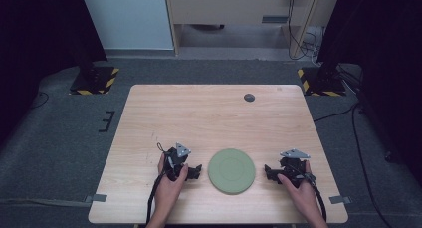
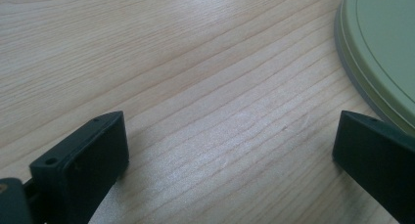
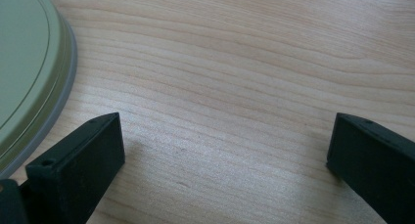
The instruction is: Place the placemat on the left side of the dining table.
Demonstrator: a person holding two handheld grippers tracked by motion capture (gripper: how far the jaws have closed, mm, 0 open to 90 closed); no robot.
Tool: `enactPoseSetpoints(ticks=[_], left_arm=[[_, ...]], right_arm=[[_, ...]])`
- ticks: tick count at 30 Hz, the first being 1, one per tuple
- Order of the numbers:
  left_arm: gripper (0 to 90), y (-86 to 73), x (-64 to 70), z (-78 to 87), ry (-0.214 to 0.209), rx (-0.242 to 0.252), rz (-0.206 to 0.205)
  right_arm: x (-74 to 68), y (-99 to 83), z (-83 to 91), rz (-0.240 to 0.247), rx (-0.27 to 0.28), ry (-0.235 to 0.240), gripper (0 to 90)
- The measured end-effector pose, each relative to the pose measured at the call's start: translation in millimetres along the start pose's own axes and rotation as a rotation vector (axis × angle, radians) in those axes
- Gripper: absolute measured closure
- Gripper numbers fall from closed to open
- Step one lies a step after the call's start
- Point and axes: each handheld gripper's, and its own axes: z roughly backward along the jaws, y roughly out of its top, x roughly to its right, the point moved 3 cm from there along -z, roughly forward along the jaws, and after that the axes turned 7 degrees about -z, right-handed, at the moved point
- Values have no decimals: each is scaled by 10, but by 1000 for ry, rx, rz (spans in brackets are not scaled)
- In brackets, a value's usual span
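Flanking the round, flat sage-green plate (image 1: 231, 171) on the pale wooden tabletop (image 1: 214, 113), left tongs (image 1: 195, 171) and right tongs (image 1: 269, 171) rest wide open, probably about to close in on its rim.

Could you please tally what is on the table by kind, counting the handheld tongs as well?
Green round plate: 1
Handheld tongs, left and right, both open and resting beside the plate: 2
Small dark round disc near the table's far edge: 1
Total: 4
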Motion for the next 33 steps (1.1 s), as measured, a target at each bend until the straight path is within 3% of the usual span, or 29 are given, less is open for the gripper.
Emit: enactPoseSetpoints(ticks=[4,11,14,17,21,23,24,25,27,30,32,33], left_arm=[[0,9,15,-8,18,-1,18],[0,6,16,-4,15,-3,13],[0,-14,50,24,-5,5,-12],[23,-63,107,113,8,41,-46],[19,-102,180,215,-60,73,-14],[22,-105,196,239,-69,78,-6],[22,-103,230,291,-81,94,-16],[23,-100,258,319,-92,104,-19],[25,-103,291,329,-112,112,-6],[31,-69,371,321,-134,116,-29],[29,-38,437,325,-172,142,-45],[25,-12,499,327,-195,155,-74]], right_arm=[[1,-1,1,7,0,4,8],[-1,3,-2,9,-4,11,6],[-1,8,-8,12,-2,14,6],[0,8,-7,10,-3,15,7],[0,9,25,6,0,25,45],[-11,10,59,9,3,41,39],[-20,12,87,14,11,54,40],[-64,11,200,31,47,100,31],[-85,-7,240,37,54,102,36],[-156,-31,283,61,62,126,35],[-206,-35,289,81,64,142,36],[-229,-38,289,88,63,150,37]])
